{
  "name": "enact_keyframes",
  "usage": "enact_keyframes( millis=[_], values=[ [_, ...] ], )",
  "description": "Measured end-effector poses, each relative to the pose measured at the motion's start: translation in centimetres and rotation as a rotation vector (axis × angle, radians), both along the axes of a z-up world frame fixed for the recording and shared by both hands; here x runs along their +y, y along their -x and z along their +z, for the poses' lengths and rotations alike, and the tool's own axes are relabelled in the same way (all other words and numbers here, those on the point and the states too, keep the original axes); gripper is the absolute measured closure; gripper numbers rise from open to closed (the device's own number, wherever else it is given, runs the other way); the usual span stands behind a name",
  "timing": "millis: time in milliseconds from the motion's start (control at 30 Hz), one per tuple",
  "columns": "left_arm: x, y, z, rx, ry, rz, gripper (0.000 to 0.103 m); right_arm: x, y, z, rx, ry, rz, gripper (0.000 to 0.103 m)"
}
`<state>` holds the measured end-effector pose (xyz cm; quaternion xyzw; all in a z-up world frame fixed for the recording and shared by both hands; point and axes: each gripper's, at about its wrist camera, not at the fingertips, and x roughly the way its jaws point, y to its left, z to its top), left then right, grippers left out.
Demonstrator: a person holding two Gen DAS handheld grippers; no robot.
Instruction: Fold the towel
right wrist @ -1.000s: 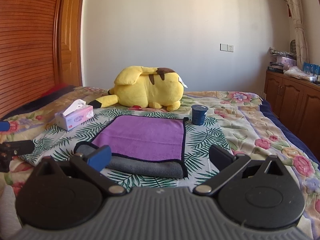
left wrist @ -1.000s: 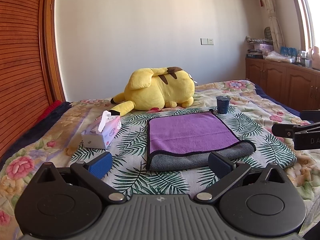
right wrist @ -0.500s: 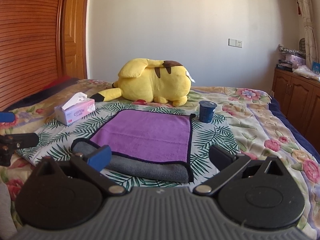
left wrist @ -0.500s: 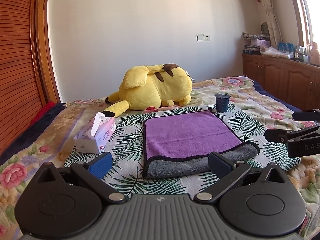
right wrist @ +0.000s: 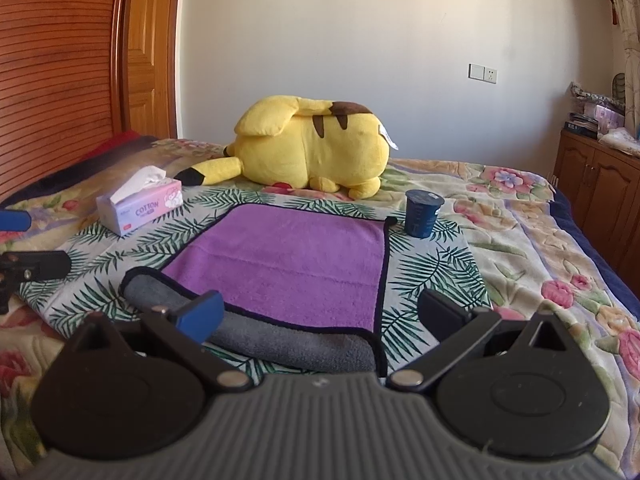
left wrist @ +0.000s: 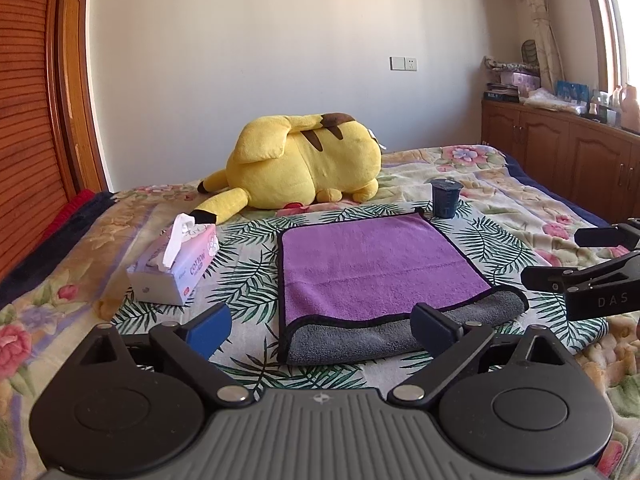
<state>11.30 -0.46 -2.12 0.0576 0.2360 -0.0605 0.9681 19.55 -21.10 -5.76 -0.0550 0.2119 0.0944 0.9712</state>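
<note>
A purple towel [left wrist: 372,264] with a grey underside and black trim lies folded on the bed, its grey fold along the near edge; it also shows in the right wrist view [right wrist: 288,264]. My left gripper [left wrist: 320,326] is open and empty, held just short of the towel's near edge. My right gripper [right wrist: 320,312] is open and empty, also over the towel's near edge. The right gripper shows at the right edge of the left wrist view [left wrist: 588,276]. The left gripper shows at the left edge of the right wrist view [right wrist: 24,264].
A yellow plush toy [left wrist: 304,164] lies behind the towel. A tissue box [left wrist: 176,264] stands left of the towel. A dark blue cup [left wrist: 445,198] stands at the towel's far right corner. Wooden cabinets [left wrist: 568,160] line the right wall. The bed [left wrist: 520,208] has a floral cover.
Both grippers have drawn back a little and tilted, so the towel sits slightly farther and lower in view. The towel has not moved. Both grippers stay open.
</note>
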Motion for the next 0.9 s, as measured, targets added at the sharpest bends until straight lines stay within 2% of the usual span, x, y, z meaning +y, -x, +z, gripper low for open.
enact_keyframes(
  millis=[267,333,600,900],
  values=[
    [0.1,-2.4,-1.1,0.034,0.001,-0.027,0.028,-0.4,-2.1,-0.8,0.043,0.000,0.014,0.002],
    [0.2,-3.1,-1.6,0.045,-0.004,-0.026,0.029,-0.5,-2.7,-1.0,0.062,0.003,0.019,0.017],
    [1.5,-6.1,-3.4,0.113,0.021,-0.012,0.040,-1.1,-4.7,-2.2,0.116,0.000,0.010,0.017],
    [2.6,-8.3,-4.4,0.147,0.044,0.005,0.055,-1.7,-6.6,-3.4,0.180,-0.004,0.013,0.022]
  ],
)
